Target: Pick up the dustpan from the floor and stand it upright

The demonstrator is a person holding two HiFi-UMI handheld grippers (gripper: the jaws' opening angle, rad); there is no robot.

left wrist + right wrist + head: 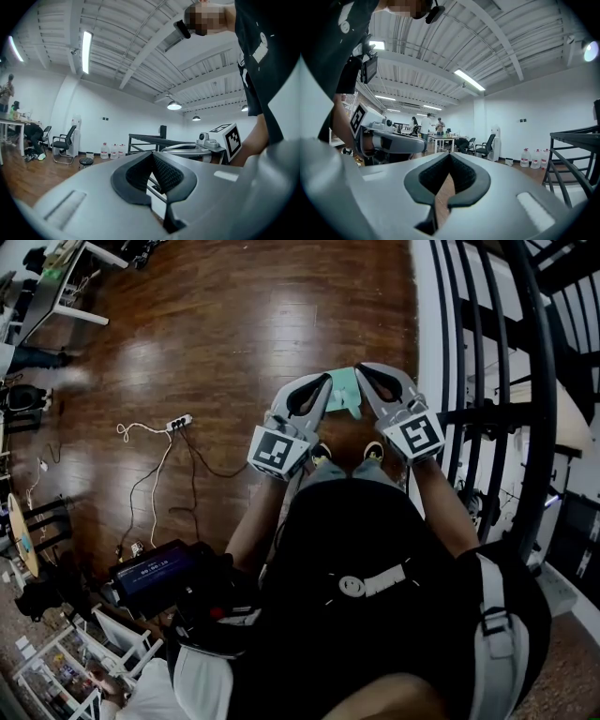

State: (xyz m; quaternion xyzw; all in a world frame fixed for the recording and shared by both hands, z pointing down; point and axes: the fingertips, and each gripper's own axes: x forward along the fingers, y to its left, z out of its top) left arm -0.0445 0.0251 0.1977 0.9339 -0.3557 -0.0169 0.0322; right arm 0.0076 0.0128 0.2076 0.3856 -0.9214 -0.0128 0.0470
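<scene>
In the head view a mint-green dustpan (345, 396) lies on the wooden floor just ahead of the person's feet, partly hidden by both grippers. My left gripper (327, 381) and right gripper (362, 371) hover side by side above it, tips nearly meeting over the pan. Both point level, jaws shut with nothing between them. The left gripper (152, 155) sees the right gripper's marker cube (230, 138) beside it. The right gripper (450, 157) sees the left gripper's body (389, 140). Neither gripper view shows the dustpan.
A black metal railing (487, 343) runs along the right. A power strip (178, 423) with cables lies on the floor to the left. Water jugs (112, 151), office chairs (63, 143) and desks with people (426, 126) stand further off.
</scene>
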